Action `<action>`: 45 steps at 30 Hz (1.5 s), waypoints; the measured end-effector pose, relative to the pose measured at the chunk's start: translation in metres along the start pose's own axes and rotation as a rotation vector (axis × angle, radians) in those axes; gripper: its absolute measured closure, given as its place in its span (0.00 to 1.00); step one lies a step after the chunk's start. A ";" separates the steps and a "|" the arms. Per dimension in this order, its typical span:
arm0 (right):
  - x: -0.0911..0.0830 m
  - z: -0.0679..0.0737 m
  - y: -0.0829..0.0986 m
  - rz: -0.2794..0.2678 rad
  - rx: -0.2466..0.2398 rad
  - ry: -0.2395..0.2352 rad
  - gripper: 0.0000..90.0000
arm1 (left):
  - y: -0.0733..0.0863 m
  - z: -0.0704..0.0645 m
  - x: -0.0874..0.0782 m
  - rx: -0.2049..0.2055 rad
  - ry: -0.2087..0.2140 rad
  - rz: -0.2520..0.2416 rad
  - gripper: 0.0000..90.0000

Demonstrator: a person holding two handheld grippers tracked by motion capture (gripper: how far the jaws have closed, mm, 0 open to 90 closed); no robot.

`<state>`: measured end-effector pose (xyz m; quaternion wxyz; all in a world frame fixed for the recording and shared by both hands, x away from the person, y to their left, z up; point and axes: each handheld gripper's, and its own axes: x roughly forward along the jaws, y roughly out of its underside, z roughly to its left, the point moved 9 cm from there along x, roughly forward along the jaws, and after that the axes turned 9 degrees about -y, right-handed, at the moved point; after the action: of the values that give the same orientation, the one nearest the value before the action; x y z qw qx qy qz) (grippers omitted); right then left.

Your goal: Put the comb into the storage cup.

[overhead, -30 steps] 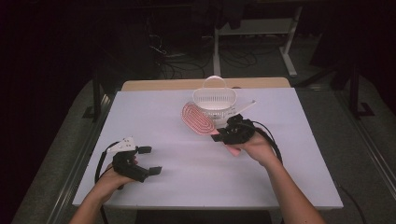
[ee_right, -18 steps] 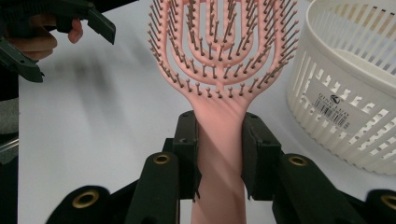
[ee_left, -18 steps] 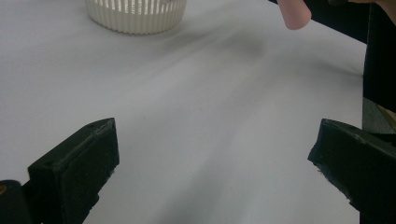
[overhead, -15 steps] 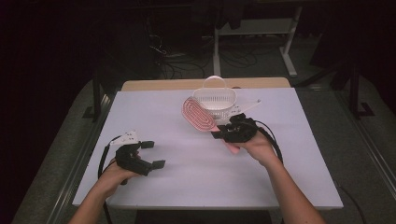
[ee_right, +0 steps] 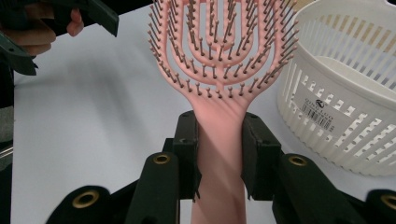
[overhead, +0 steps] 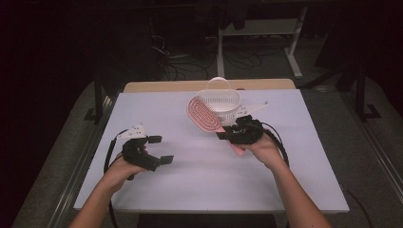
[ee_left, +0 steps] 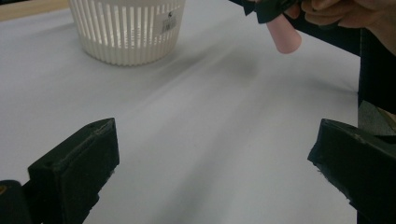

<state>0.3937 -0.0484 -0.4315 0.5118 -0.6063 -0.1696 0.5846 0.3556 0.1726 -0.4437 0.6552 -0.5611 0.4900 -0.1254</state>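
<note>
— Pink plastic, that hairbrush (overhead: 205,114)? Start from the left and tell me who is doing what.

— At the left, the left hand-held gripper (overhead: 160,149) hangs low over the white worktop (overhead: 157,109), released, jaws wide apart and nothing between them. It is well apart from the brush and from the basket.

— And in the middle?

— The brush, lifted clear of the worktop. Its oval head tilts up and toward the left, bristle side toward the person, and it sits just beside the basket's near left wall; I cannot tell whether they touch. Its long axis runs down and rightward from the head to the handle.

— So the right hand has it?

— Yes. The right hand-held gripper (ee_right: 219,154) is clenched on the handle just below the neck, one jaw on each side, and the rounded handle end pokes out behind the hand, as the left gripper view shows.

— Where does the basket lie from there?

— The white slatted basket (overhead: 219,102) stands upright just beyond and slightly right of the brush head, handle arched over its open top. The right hand is far nearer it, so I judge the coming move is to swing the head up over the rim and lower it in.

— How does the brush look?

— Open, looping ribs studded with fine dark-tipped pins; rigid, light, smooth handle.
</note>
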 end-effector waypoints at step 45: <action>0.001 -0.002 0.001 -0.039 -0.042 0.030 0.77 | -0.065 -0.005 0.036 0.004 0.031 -0.074 0.00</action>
<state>0.3960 -0.0487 -0.4333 0.5128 -0.6222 -0.1859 0.5615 0.3942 0.1219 -0.4058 0.6435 -0.5754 0.4789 -0.1593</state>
